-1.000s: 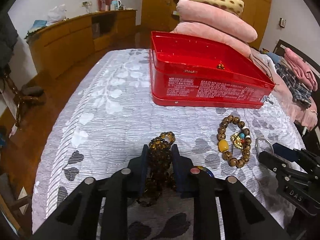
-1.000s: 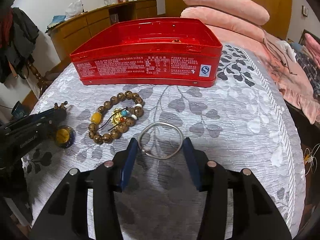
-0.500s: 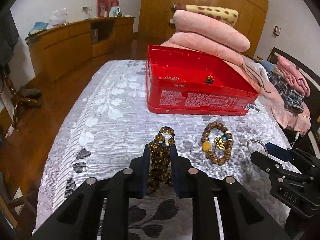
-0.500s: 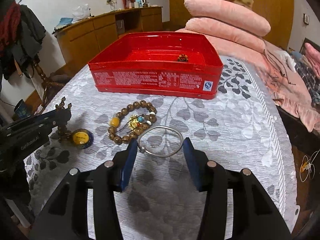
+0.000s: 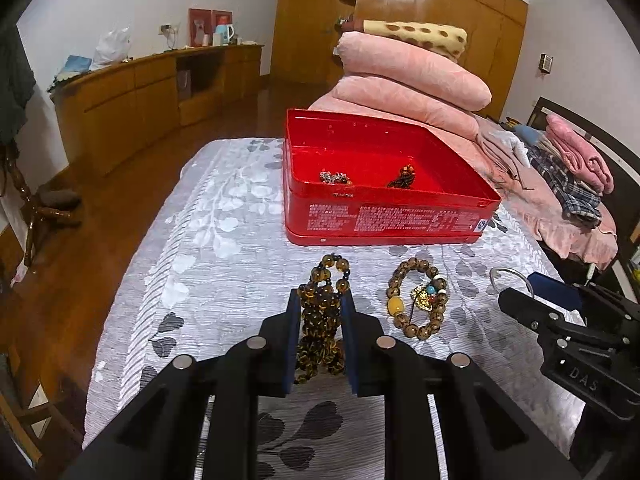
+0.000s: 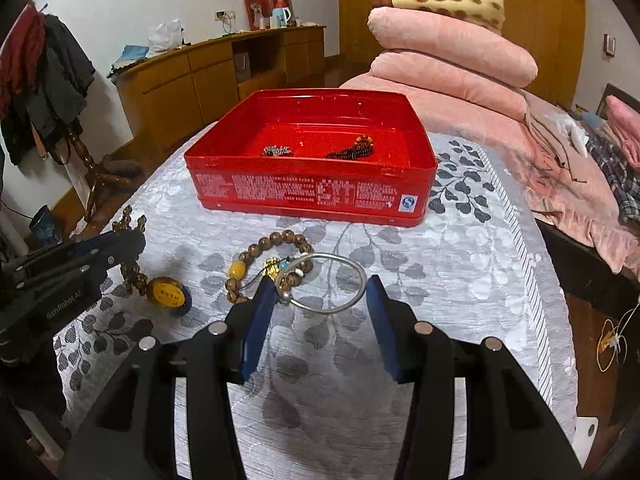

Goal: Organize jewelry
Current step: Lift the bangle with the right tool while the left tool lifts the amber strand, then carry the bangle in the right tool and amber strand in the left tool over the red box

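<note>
The left gripper [image 5: 320, 320] is clamped on a long strand of amber-brown glass-like beads [image 5: 322, 312], bunched between its pads with a loop poking out toward 12 o'clock. Such a strand is probably limp and fairly weighty, so loose loops may swing and snag; holding the bundled middle looks sound. The right gripper [image 6: 320, 300] stands wide apart around a thin silver metal bangle [image 6: 328, 282] on the grey leaf-patterned bedspread [image 6: 460, 280], holding nothing. The bangle looks stiff, light and slick; pinching across its rim seems best. A brown wooden-bead bracelet with a yellow bead [image 6: 264, 264] touches it at 10 o'clock. The open red tin box [image 6: 312, 192] waits at 12 o'clock.
</note>
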Available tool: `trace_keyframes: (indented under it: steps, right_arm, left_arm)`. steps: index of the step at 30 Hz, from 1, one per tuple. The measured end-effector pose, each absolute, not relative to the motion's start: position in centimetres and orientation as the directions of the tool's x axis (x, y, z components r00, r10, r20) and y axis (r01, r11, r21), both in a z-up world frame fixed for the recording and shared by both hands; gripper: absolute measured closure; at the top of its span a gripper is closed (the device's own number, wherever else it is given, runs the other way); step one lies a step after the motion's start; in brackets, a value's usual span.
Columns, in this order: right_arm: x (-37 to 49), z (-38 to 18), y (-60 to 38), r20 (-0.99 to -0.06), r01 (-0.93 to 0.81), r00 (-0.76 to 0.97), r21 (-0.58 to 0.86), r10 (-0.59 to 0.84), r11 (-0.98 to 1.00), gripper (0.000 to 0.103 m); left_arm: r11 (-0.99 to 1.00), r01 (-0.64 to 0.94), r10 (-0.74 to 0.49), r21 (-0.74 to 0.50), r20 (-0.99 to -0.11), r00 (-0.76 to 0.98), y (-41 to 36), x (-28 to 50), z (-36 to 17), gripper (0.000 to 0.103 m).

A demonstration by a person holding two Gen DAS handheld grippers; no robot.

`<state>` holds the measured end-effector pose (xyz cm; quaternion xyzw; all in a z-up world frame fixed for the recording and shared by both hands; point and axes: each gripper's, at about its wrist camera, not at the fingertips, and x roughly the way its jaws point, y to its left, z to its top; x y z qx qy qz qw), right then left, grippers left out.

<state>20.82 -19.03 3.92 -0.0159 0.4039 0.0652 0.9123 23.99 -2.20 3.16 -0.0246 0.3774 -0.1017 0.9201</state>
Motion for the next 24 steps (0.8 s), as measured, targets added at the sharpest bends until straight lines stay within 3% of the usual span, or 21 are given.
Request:
trace_keyframes:
  steps: [24]
  right_arm:
    - [22.2,4.7,-19.8,-0.728,-0.116,0.678,0.021,0.095,0.993,0.057]
  left_arm:
    - [0.979,0.181,-0.193,-0.089,-0.672,0.715,-3.4,24.7,4.6,0.084]
